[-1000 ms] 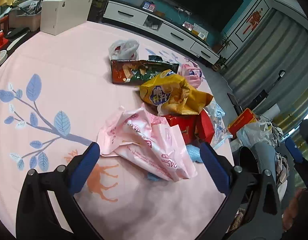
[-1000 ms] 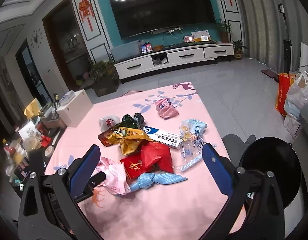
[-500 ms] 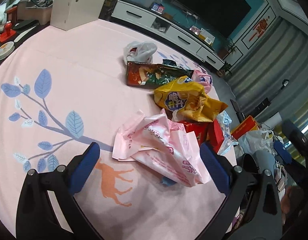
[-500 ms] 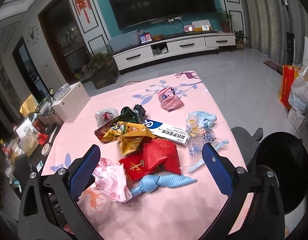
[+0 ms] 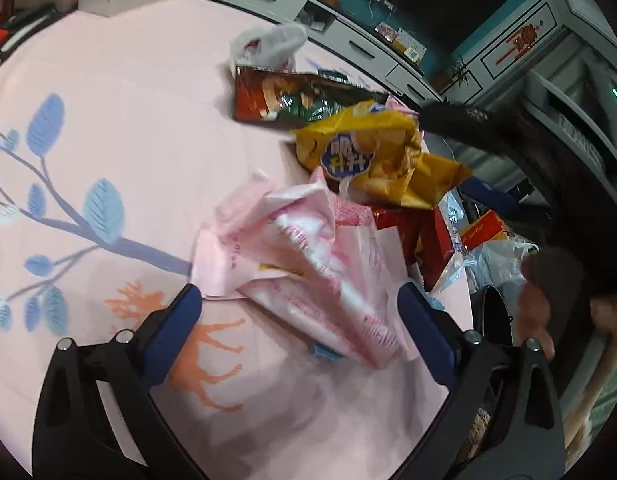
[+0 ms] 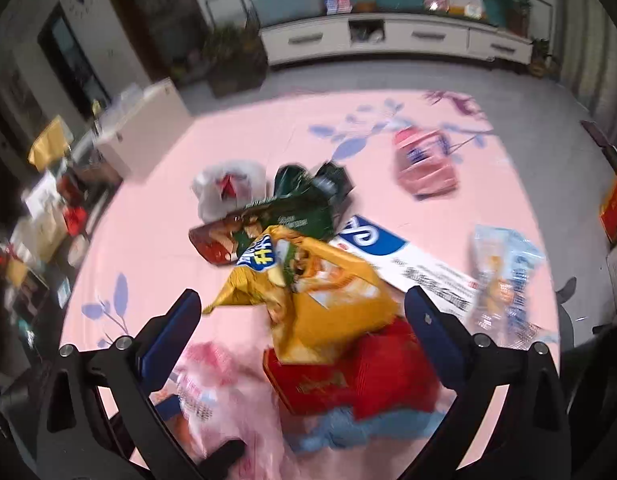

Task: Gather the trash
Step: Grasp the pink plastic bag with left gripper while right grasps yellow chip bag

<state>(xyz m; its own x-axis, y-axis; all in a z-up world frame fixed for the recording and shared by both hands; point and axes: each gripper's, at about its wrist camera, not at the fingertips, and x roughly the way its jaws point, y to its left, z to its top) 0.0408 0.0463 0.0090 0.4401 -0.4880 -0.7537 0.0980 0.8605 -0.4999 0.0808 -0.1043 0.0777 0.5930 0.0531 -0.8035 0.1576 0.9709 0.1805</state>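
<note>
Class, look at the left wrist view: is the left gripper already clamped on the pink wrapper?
No. The left gripper is open, its fingers either side of the pink wrapper.

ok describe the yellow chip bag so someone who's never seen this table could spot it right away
On the pink tablecloth, find the heap of wrappers near its middle. The yellow chip bag lies crumpled on top, overlapping a red packet in front and a dark green snack bag behind. Nothing else there is golden yellow with a blue badge of white characters.
</note>
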